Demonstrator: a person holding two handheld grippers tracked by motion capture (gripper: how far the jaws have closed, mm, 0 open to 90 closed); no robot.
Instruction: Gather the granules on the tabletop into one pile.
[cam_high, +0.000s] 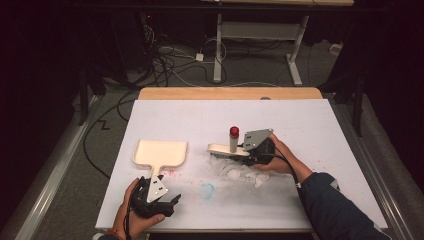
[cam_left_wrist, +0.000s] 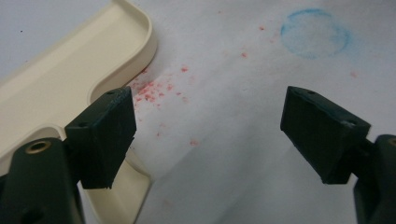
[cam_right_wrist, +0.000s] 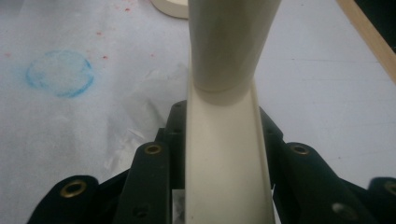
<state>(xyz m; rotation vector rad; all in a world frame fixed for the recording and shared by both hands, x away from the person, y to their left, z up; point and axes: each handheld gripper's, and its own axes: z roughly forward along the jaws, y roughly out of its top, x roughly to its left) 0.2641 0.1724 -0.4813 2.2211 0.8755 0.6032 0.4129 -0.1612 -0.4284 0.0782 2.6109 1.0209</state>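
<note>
1. A white sheet (cam_high: 310, 150) is seen spread over the table, with a wooden edge (cam_high: 230, 93) showing along its far side.
2. A cream brush (cam_high: 227, 150) is held by the right gripper (cam_high: 257, 150) near the middle of the sheet; its upright handle with a red cap (cam_high: 234, 132) stands above the brush body.
3. In the right gripper view, the 2 black jaws are seen pressed against the sides of the brush's cream back (cam_right_wrist: 226, 154), so the brush is pinched firmly between them.
4. Crumpled white paper scraps (cam_high: 240, 174) are seen lying on the sheet just in front of the brush, toward the person.
5. A cream dustpan (cam_high: 161, 152) is seen lying flat on the left part of the sheet, with its handle pointed toward the person.
6. The left gripper (cam_high: 159, 200) is held just beside the dustpan's handle; in the left gripper view its jaws are seen spread wide apart with bare sheet between them, and the left-hand jaw overlaps the dustpan handle (cam_left_wrist: 56, 93). Whether that jaw touches the handle cannot be told.
7. Red crumbs (cam_left_wrist: 149, 88) are seen scattered on the sheet close to the dustpan's corner.
8. A faint blue ring mark (cam_high: 207, 190) is seen on the sheet between the 2 grippers, nearer the person's edge.
</note>
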